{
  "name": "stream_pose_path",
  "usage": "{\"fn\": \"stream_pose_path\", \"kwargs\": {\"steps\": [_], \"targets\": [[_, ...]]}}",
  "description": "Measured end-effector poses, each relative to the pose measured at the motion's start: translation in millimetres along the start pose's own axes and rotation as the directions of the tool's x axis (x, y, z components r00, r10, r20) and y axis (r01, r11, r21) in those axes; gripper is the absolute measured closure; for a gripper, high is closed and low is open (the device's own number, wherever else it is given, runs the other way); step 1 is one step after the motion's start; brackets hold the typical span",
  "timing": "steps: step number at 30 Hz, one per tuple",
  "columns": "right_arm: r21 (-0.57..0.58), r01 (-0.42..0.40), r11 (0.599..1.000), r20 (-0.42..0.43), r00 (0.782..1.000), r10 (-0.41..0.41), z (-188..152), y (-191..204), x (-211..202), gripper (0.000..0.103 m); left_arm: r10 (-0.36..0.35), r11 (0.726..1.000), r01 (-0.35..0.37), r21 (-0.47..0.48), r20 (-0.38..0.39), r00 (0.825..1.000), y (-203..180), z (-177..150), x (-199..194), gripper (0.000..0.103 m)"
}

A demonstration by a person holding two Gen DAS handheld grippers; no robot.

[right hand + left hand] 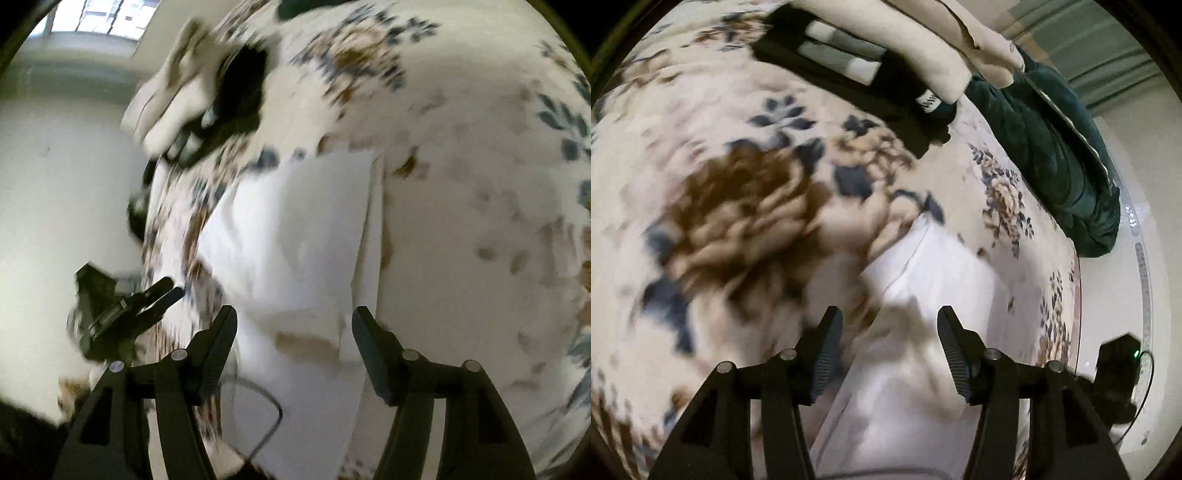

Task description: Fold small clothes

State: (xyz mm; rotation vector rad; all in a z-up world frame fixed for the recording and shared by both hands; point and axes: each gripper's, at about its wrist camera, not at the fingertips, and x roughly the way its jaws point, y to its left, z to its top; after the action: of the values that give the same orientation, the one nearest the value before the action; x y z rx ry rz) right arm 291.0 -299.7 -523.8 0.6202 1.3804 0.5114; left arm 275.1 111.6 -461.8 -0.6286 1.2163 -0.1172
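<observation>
Both claws, the left claw [889, 325] and the right claw [294, 325], are spread wide with nothing in them, just above the white cloth [288, 236] on the flowery bed [738, 184], so each should pinch one corner and pull it flat.

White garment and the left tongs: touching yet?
Cannot tell. In the left wrist view the open left tongs frame the white garment, but blur hides any gap.

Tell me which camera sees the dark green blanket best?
The left wrist view: the dark green blanket lies bunched and sharp at the bed's far edge. The right wrist view catches only a dark sliver at its top edge.
</observation>
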Motion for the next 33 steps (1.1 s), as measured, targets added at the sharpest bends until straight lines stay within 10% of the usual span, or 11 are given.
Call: {"fn": "stream_pose_path", "kwargs": {"steps": [4,6,9,11,12,26,33], "targets": [[0.141,0.096,0.985,0.016,0.995,-0.1,5,10,21,0.036,-0.009,0.998,0.005,-0.066,-0.061,0.998,3,18,38,0.056],[0.152,0.135,0.979,0.007,0.99,-0.137,2,15,33,0.036,0.004,0.998,-0.007,-0.054,-0.057,0.998,0,17,46,0.102],[0.168,0.218,0.962,-0.047,0.976,-0.213,-8,14,52,0.037,0.015,1.0,-0.015,0.0,-0.031,0.999,-6,2,37,0.1],[0.164,0.256,0.953,-0.065,0.967,-0.248,-14,16,61,0.061,0.02,1.0,-0.02,0.01,-0.024,1.0,-7,-10,28,0.1],[0.156,0.272,0.95,-0.065,0.962,-0.264,-17,16,62,0.092,0.017,1.0,-0.017,0.006,-0.022,1.0,-6,-15,24,0.1],[0.137,0.337,0.932,-0.086,0.941,-0.327,-32,4,42,0.081,0.057,0.998,-0.054,0.033,-0.078,0.995,-2,-31,12,0.081],[0.095,0.367,0.925,0.119,0.919,-0.376,-18,43,13,0.065,0.186,0.96,-0.176,0.22,-0.026,0.982,-32,-30,29,0.081]]}}
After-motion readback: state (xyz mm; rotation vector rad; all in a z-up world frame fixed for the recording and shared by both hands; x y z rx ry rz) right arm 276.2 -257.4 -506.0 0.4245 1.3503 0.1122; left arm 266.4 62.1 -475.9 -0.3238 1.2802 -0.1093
